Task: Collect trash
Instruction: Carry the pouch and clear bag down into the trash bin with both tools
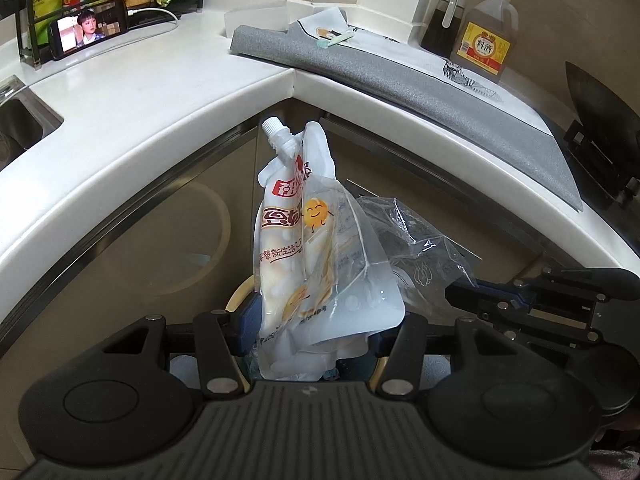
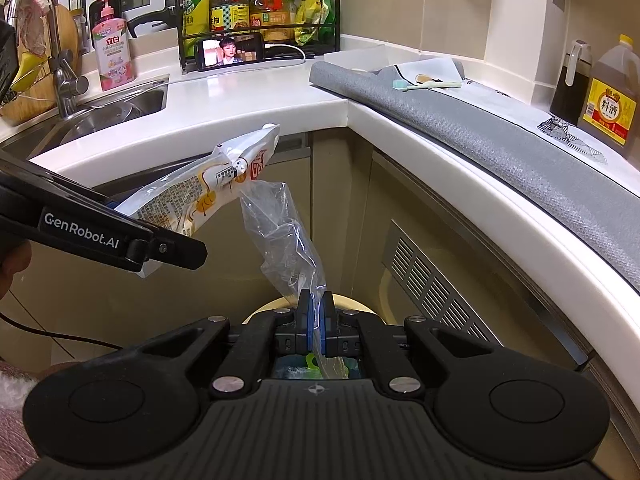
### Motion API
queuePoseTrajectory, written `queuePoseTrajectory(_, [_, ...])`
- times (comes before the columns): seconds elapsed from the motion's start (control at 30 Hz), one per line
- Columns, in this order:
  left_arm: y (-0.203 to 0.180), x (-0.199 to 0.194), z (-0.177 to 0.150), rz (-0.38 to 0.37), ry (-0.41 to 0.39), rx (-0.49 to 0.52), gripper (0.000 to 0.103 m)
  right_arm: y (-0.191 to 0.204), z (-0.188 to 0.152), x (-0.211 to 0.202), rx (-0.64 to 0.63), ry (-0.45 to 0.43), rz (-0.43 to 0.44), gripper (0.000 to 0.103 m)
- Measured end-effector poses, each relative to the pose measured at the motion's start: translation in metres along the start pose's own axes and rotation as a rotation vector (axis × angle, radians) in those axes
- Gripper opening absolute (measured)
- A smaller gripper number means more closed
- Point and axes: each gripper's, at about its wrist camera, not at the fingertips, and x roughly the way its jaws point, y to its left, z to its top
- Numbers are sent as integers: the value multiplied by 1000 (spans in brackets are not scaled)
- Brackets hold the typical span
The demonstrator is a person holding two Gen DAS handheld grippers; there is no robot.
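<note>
Here the left gripper clamps a white spouted food pouch, the right gripper pinches a crinkled clear plastic bag; either could slide free and miss the cream-rimmed bin.

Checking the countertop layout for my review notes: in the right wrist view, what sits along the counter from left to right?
Pink dish soap bottle → phone → grey mat → dark jug → cooking wine jug.
</note>
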Motion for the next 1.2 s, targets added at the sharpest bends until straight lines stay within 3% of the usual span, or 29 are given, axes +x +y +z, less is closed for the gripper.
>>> queuePoseTrajectory(0.6, [0,8,5,-5,41,-13,57,-3,-2,12,22,41,7,4])
queuePoseTrajectory(1.2, [4,42,10,15,99,-6,57,-8,-1,39,49,105,17,4])
